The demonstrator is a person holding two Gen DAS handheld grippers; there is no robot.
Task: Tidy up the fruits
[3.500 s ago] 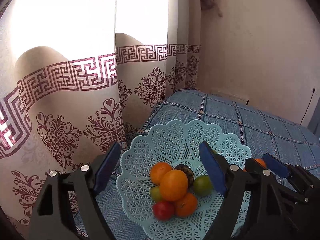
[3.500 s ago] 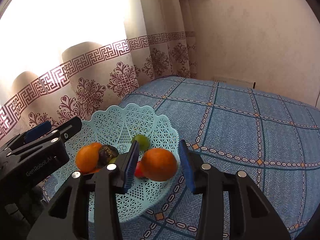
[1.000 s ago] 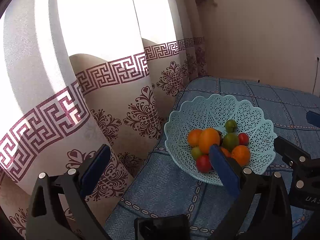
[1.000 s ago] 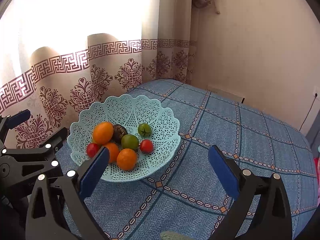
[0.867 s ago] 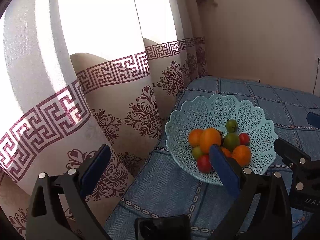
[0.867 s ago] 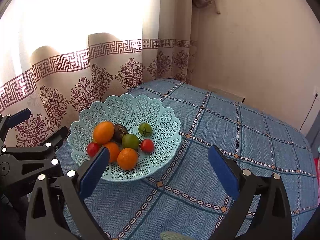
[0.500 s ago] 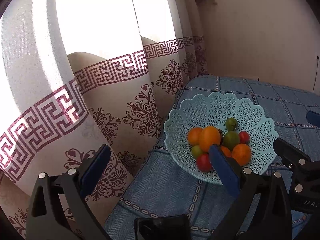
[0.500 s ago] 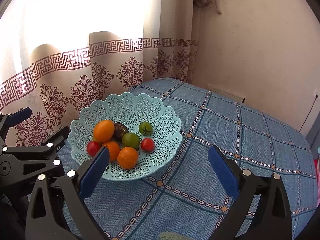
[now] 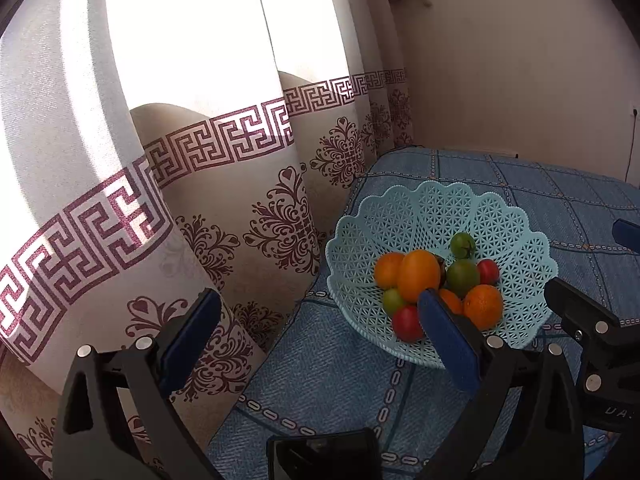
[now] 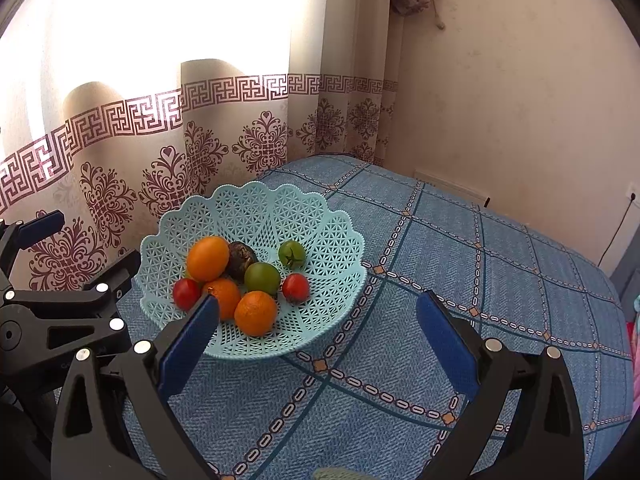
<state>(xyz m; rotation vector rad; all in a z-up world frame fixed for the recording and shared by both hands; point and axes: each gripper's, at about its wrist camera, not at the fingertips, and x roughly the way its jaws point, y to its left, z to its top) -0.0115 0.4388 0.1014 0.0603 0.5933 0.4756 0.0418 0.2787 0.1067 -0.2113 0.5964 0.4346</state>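
Light blue lattice basket (image 10: 320, 236) resting on the blue checked tablecloth (image 10: 460, 264), at about 11 o'clock in the right wrist view and 2 o'clock in the left wrist view, close to the table edge by the patterned curtain (image 9: 208, 184). All visible fruit gathered inside it. Large orange (image 10: 207, 258) at 10 o'clock within the pile, touching a dark, nearly black fruit (image 10: 241, 258) just to its 3 o'clock. Green tomato with a stem star (image 10: 292, 254) at 2 o'clock, slightly apart from the rest. Green round fruit (image 10: 262, 278) at the centre, red tomato (image 10: 296, 287) beside it at 4 o'clock. Two more oranges at 6 o'clock, one (image 10: 255, 313) fully in view, the other (image 10: 222, 296) partly hidden behind a blue finger pad. Second red tomato (image 10: 186, 293) at 8 o'clock. A smaller green fruit (image 9: 394, 301) seen only from the left wrist, tucked below the large orange.

Right gripper (image 10: 316, 332) spread wide, holding nothing, set back from the basket above bare cloth. Left gripper (image 9: 316, 328) likewise wide apart and empty, aimed toward the curtain and table edge, basket off at its 2 o'clock.
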